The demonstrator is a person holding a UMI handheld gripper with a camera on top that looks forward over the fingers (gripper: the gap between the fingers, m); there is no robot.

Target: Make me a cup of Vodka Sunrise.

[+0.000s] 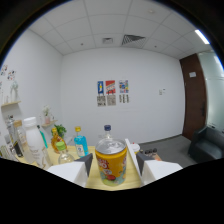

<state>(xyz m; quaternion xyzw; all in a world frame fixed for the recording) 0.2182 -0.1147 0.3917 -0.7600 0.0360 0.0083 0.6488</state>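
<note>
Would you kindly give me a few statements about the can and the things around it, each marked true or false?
1. A yellow can stands between the fingers of the tool. True.
2. The can's top has been cut away. False: its silver lid is in place.
3. A bottle of blue liquid stands beyond the fingers, near a white bottle. True.
4. The back wall is bare. False: three posters hang on it.
5. A dark door stands at the far side of the room from the bottles. True.
</note>
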